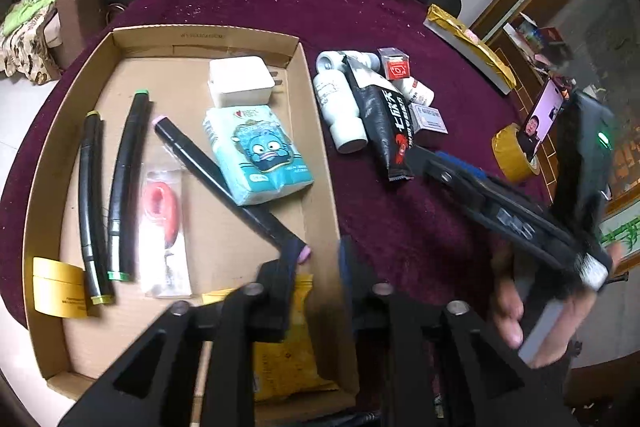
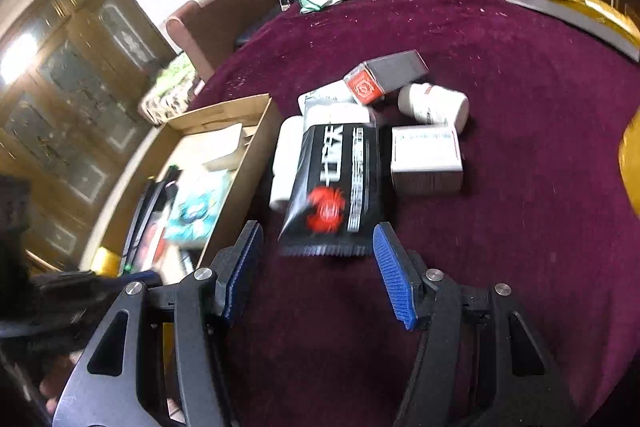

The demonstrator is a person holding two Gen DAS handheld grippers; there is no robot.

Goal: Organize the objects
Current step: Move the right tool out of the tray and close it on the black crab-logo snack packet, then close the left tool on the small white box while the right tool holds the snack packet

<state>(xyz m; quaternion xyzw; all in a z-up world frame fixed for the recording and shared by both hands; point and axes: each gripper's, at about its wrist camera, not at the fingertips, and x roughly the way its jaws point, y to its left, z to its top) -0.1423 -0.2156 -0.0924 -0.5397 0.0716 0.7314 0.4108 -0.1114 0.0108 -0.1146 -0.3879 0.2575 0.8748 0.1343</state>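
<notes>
Cardboard tray (image 1: 316, 131) takes the left of the desk (image 1: 256, 3), already holding sorted things: black markers (image 1: 122, 183) laid side by side, a white charger (image 1: 240, 81), a blue tissue pack (image 1: 260, 155) and a yellow packet (image 1: 288, 351) at its near corner. Above that corner hangs the left claw (image 1: 316, 267), jaws partly spread with nothing pressed between the pads; one long marker (image 1: 224, 183) lies just past its tip, probably just let go there. To the right, on the maroon cloth beside the tray, sits the unsorted heap: white bottles (image 1: 340, 107), a black snack pouch (image 2: 336, 187), small boxes (image 2: 426, 157). The right claw (image 2: 316, 267) points at the pouch, blue pads spread wide on either side of its near edge without touching, seemingly lined up to pinch it next.
</notes>
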